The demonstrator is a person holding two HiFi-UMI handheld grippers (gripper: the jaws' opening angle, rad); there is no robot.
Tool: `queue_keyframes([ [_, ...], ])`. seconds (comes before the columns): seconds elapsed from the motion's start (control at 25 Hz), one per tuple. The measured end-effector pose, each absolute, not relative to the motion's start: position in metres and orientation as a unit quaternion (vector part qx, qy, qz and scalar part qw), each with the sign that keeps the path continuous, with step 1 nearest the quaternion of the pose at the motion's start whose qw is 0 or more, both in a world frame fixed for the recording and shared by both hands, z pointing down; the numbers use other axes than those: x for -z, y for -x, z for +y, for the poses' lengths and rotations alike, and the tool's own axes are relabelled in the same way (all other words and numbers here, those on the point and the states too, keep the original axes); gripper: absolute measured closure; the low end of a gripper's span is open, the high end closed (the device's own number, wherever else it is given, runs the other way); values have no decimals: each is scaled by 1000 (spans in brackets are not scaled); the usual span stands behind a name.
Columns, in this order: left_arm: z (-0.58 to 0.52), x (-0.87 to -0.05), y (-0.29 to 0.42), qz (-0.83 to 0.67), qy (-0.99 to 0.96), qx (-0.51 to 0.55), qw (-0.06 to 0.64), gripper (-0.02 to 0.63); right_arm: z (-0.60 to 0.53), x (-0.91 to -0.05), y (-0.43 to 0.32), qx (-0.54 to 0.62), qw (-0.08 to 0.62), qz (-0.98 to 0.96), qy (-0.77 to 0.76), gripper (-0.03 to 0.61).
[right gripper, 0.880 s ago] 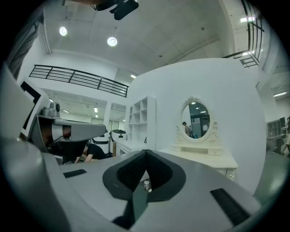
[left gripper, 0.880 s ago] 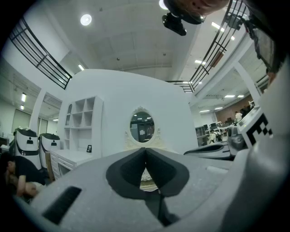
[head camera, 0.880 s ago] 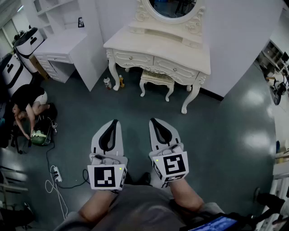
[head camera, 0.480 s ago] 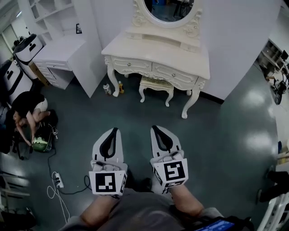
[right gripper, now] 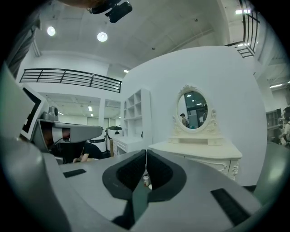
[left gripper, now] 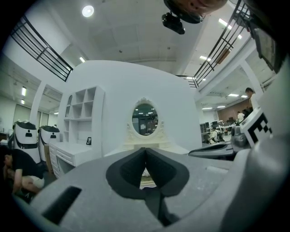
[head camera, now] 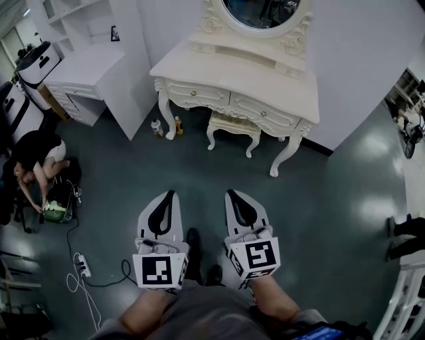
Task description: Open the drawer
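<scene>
Drawers (head camera: 263,111) sit side by side in the front of the dressing table (head camera: 239,70). Both are pushed in flush, and each has a small knob. A round mirror (head camera: 260,12) stands at the back of the table, and a padded stool (head camera: 232,123) is tucked under its middle. Two small bottles (head camera: 157,126) stand on the floor just beside the table's left front leg.

The left gripper (head camera: 169,194) and the right gripper (head camera: 230,193) are held side by side well short of the table, across a stretch of dark floor (head camera: 325,199), with their tips pointing toward it. On each gripper the jaws are pressed together with nothing between them.

Left of the table is a plain white desk (head camera: 86,66). Farther left a person (head camera: 36,156) crouches over a bag on the floor.
</scene>
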State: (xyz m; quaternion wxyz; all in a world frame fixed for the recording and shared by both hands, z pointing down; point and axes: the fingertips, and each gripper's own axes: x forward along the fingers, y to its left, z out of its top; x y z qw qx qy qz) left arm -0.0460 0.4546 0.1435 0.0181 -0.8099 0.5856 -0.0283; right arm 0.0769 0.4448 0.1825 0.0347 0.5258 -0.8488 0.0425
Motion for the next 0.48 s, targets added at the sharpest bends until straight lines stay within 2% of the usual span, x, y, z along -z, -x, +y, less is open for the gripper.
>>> queue_keyframes([
  [0.48,325,-148,80,560,828,35,1,598,324,-187,-36,-54,45,-838,-542,565],
])
